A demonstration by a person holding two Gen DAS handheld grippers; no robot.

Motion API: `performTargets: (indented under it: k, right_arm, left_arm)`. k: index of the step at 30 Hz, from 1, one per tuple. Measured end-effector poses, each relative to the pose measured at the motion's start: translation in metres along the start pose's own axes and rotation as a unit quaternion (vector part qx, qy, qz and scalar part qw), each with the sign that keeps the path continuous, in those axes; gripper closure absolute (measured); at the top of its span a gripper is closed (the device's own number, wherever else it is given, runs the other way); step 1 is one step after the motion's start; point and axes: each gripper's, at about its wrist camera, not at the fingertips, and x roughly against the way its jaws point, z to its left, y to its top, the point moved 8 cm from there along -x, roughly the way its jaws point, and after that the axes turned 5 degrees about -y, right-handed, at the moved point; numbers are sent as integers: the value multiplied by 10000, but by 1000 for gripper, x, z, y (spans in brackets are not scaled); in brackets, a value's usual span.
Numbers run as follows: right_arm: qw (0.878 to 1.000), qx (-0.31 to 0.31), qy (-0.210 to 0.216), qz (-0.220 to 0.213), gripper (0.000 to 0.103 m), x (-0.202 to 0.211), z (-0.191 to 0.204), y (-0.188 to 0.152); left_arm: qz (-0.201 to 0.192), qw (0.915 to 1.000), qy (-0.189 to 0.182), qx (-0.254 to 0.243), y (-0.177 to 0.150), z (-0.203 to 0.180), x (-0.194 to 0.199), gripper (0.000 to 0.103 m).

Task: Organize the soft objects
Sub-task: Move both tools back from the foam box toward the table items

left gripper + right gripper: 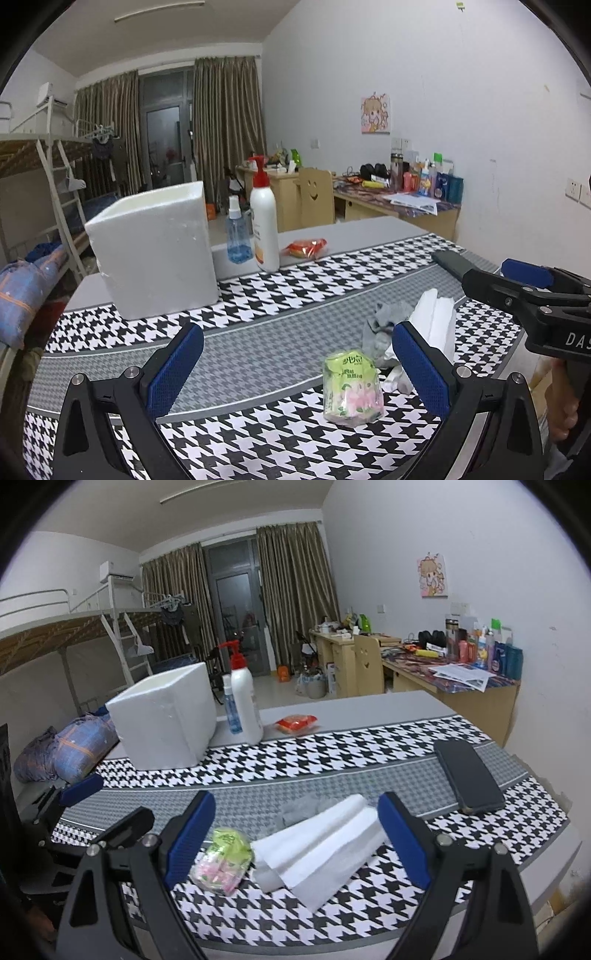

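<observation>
A green packet of tissues lies on the houndstooth cloth between the fingers of my open left gripper, nearer the right finger. Behind it sit a crumpled grey sock and a folded white paper towel. In the right wrist view the paper towel lies between the fingers of my open right gripper, with the tissue packet by the left finger and the sock behind. Neither gripper holds anything. Each gripper shows in the other's view: right gripper, left gripper.
A white foam box stands at the back left of the table. Beside it are a blue spray bottle, a white pump bottle and a red snack packet. A black flat case lies at the right. Desks and bunk beds stand behind.
</observation>
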Motion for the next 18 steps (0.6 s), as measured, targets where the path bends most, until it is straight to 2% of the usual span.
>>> performTargets:
  k: [5, 18]
  right_arm:
    - [9997, -107, 62, 229, 11, -10, -7, -9]
    - [9972, -349, -97, 658, 11, -36, -23, -30]
  left_arm:
    - [206, 9998, -61, 29, -8, -4, -11, 1]
    - [666, 9976, -205, 2, -27, -16, -41, 1]
